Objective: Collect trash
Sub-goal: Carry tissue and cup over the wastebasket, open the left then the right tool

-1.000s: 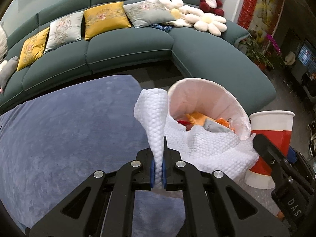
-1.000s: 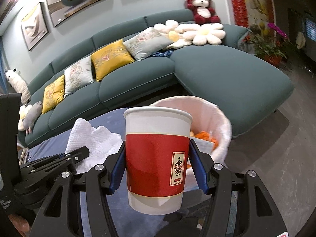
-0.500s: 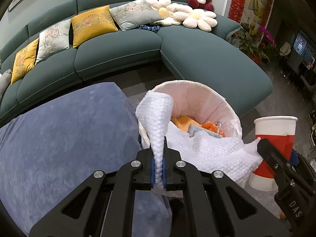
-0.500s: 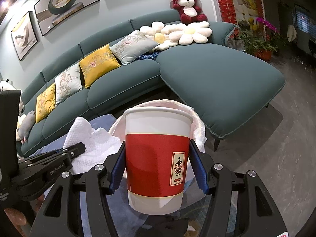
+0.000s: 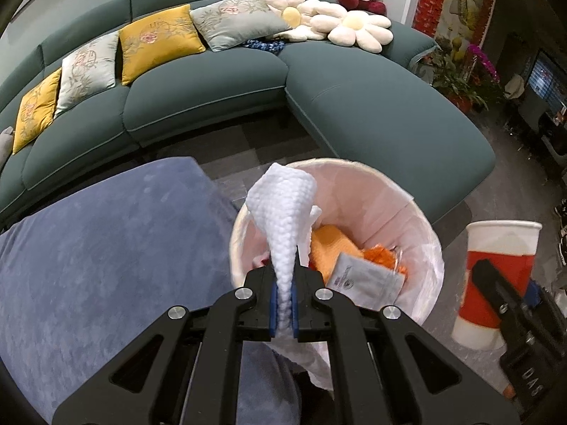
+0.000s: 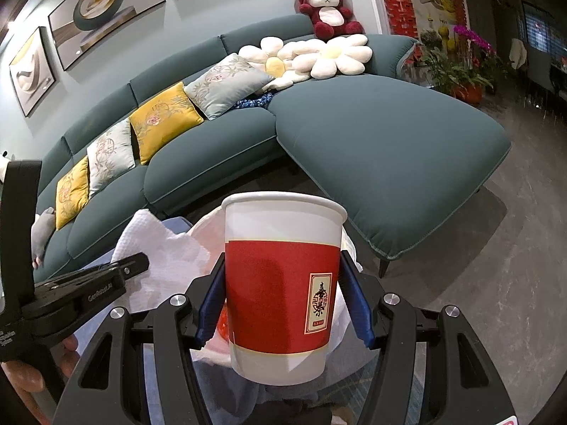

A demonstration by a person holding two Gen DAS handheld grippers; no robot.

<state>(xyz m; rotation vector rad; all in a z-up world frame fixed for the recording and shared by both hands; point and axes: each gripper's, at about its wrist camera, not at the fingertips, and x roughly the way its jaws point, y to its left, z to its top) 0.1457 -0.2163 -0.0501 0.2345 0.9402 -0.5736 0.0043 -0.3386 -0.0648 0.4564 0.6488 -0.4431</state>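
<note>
My left gripper [image 5: 283, 310] is shut on a white paper towel [image 5: 283, 212] and holds it over the near rim of a white-lined trash bin [image 5: 400, 194]. The bin holds orange scraps and a grey packet [image 5: 365, 279]. My right gripper [image 6: 283, 310] is shut on an upright red and white paper cup [image 6: 280, 283], which also shows in the left wrist view [image 5: 496, 269], just right of the bin. In the right wrist view the towel [image 6: 166, 248] and the bin [image 6: 209, 230] lie behind and left of the cup.
A blue-purple upholstered surface [image 5: 106, 248] lies left of the bin. A green sectional sofa [image 5: 354, 106] with cushions curves behind it. Grey floor [image 6: 496, 265] opens to the right, with potted plants [image 5: 457, 78] at far right.
The left gripper has risen and moved over the bin, so the towel's loose part hangs below and the bin's contents show. The cup has stayed right of the bin.
</note>
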